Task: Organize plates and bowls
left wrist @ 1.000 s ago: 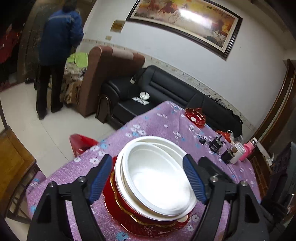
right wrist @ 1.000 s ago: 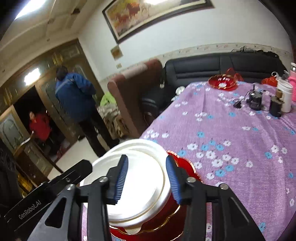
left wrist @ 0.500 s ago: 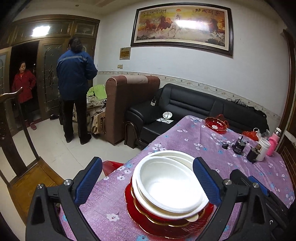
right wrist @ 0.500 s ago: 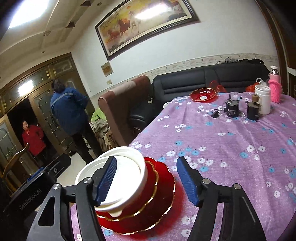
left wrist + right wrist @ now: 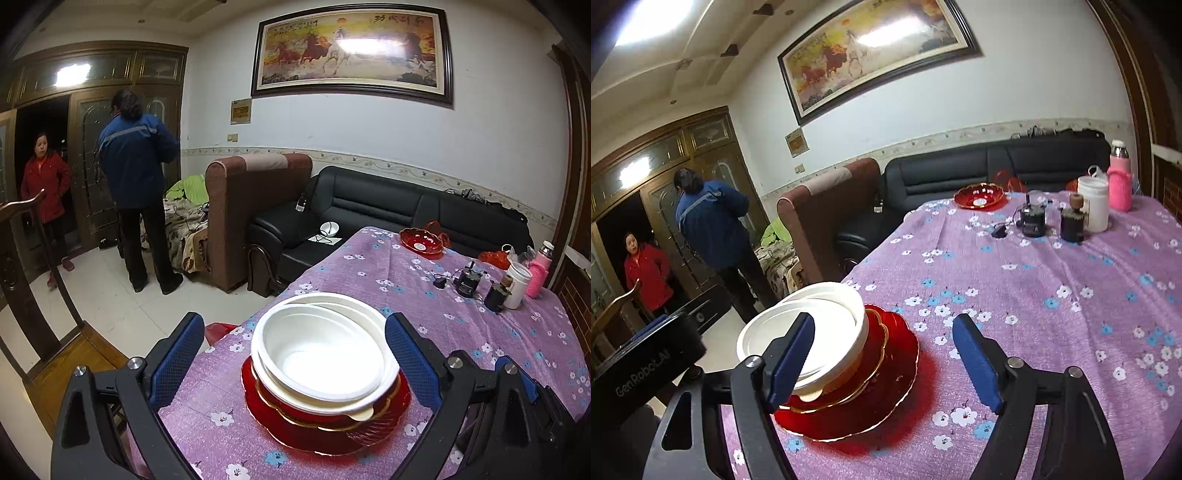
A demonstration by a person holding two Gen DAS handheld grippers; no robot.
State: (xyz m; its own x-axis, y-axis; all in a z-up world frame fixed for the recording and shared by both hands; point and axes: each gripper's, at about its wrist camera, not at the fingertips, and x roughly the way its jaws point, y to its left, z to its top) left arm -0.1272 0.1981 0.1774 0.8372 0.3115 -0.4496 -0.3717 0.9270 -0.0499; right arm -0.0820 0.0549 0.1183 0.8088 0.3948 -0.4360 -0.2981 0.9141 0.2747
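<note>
A stack stands near the table's near-left corner: a red plate (image 5: 325, 432) at the bottom, a gold-rimmed red bowl (image 5: 295, 408) on it, and nested white bowls (image 5: 321, 354) on top. My left gripper (image 5: 293, 325) is open, its blue pads wide of the white bowls on either side and touching nothing. My right gripper (image 5: 882, 325) has its jaws opening. In its view the stack (image 5: 849, 369) lies toward the left finger (image 5: 792, 354), with nothing pressed between the pads. A second red dish (image 5: 979, 195) sits at the table's far end.
The purple flowered tablecloth (image 5: 1052, 295) covers the table. At the far right are a white jar (image 5: 1093, 206), a pink bottle (image 5: 1119, 184) and small dark devices (image 5: 1032, 219). The table edge (image 5: 221, 339) drops off just left of the stack. Two people stand by the door.
Both grippers drew back from the stack and their jaws widened. The right pads, earlier close over the white bowls, now stand apart from them. The left view rolled level.
</note>
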